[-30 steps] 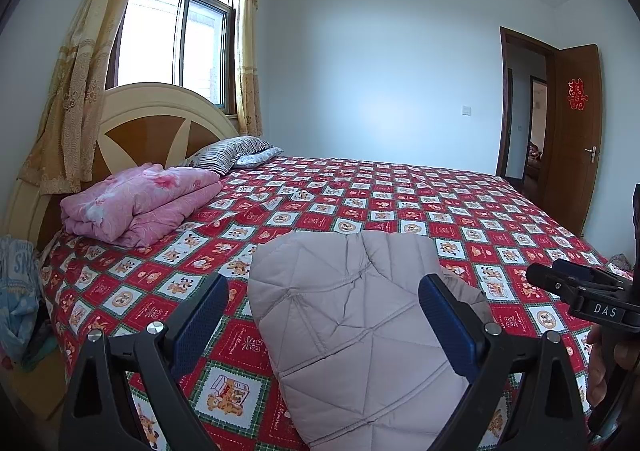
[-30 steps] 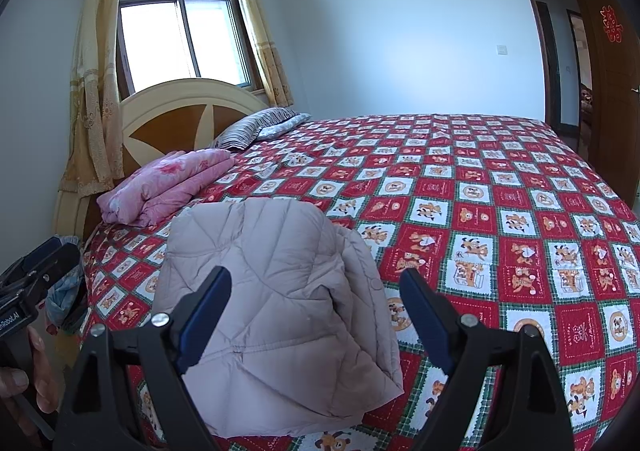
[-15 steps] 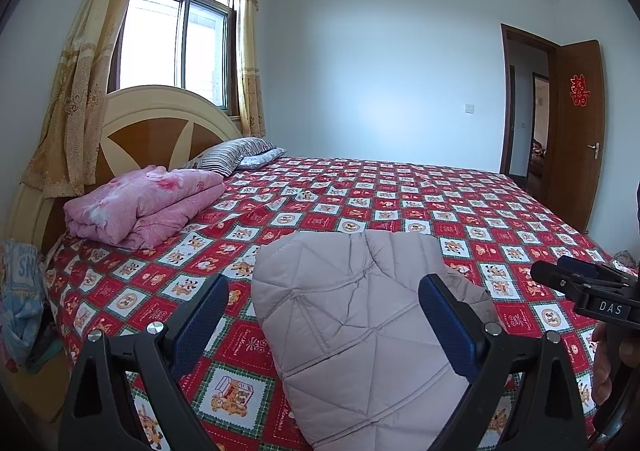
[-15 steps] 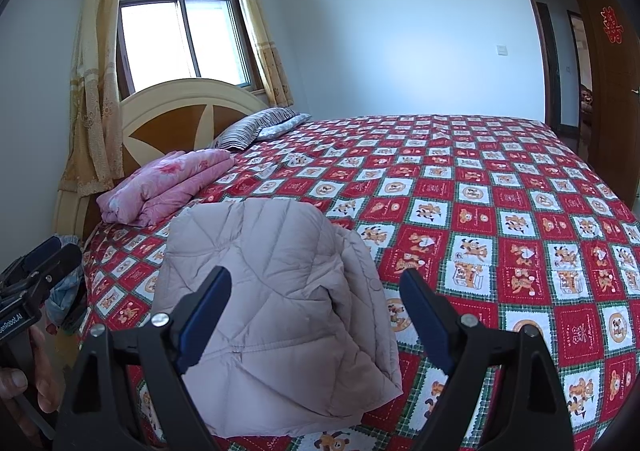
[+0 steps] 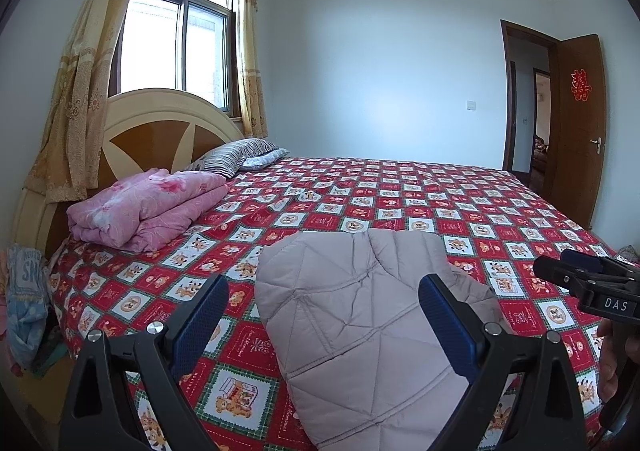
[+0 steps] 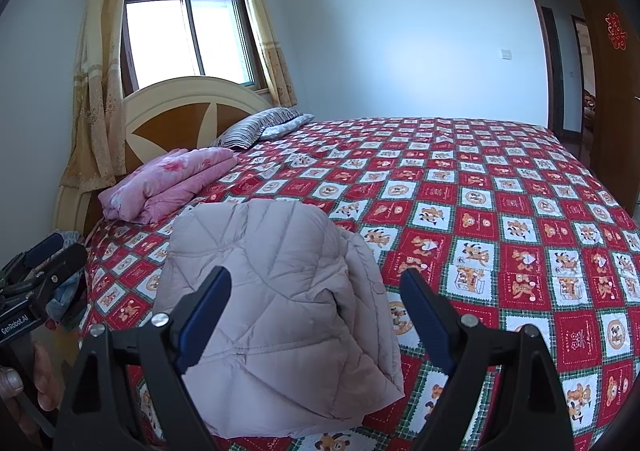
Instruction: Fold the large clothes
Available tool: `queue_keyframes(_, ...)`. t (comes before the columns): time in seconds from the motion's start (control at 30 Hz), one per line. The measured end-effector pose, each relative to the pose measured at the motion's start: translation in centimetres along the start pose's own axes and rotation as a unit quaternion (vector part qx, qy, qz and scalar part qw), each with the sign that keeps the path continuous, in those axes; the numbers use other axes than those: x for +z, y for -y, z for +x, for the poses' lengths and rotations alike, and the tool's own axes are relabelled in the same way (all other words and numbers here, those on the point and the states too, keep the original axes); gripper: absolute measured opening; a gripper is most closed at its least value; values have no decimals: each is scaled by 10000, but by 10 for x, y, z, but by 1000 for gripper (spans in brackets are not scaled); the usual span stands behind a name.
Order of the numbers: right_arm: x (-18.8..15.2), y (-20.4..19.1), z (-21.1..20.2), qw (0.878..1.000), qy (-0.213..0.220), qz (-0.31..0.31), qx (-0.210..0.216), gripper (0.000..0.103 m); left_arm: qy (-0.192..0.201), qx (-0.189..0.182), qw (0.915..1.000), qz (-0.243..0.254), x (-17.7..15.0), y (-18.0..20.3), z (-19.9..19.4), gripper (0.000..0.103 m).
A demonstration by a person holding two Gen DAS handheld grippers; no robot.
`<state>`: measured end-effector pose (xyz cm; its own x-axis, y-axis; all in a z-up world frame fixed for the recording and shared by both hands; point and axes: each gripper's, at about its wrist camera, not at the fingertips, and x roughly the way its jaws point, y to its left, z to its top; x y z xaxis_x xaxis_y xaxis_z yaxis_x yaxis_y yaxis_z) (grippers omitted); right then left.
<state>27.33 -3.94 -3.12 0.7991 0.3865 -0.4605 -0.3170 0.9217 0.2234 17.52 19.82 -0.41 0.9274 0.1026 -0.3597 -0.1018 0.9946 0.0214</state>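
**Jacket folded, tongs clear**

Nothing has shifted in the last second. The jacket (image 5: 360, 315) lies folded on the bed (image 5: 460, 211), near its front edge. Left tongs (image 5: 324, 315) and right tongs (image 6: 316, 311) hover spread and empty. The fold looks finished.

A home bedroom: ahead of the grippers spreads a wide bed (image 5: 400, 195) under a red patterned bedspread, with a rounded wooden headboard (image 5: 160, 127), pillows (image 5: 236, 157), a folded pink quilt (image 5: 148, 207), a curtained window (image 5: 176, 47) ahead-left and a wooden door (image 5: 578, 123) ahead-right.
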Motion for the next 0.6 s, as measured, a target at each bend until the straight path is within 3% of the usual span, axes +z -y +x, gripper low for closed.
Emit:
queue_keyframes(0.23,-1,0,1,10000,-28,-3,4,89,-39,-65,9998,-171,-4,-6,5,102)
queue_keyframes(0.6,-6,4,2,9999,-99,24,8,89,184,-57,9994,272,-7,10,0,102)
